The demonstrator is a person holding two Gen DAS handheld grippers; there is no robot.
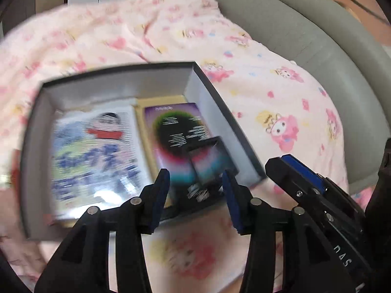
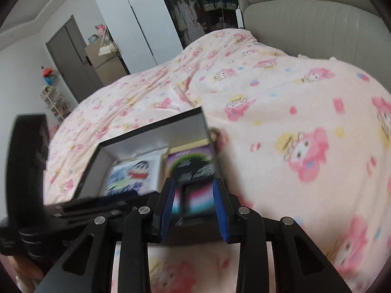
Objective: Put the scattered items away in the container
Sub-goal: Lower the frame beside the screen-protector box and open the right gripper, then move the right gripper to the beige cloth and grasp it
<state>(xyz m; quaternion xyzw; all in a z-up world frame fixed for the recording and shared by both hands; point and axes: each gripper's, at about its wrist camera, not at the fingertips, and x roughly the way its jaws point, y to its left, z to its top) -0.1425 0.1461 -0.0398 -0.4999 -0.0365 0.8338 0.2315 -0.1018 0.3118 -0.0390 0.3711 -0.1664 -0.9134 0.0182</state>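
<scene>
- Left wrist view: a black, white-lined box (image 1: 117, 83) is seen on the pink blanket (image 1: 268, 92), containing a cartoon-printed packet (image 1: 97, 156) and a purple booklet (image 1: 176, 131).
- Left gripper (image 1: 195, 190) and right gripper (image 2: 194, 207) are parted, nothing gripped.

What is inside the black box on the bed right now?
The black box holds a cartoon-print pack, a purple packet and a small striped box on it. Its floor beneath them is mostly covered.
</scene>
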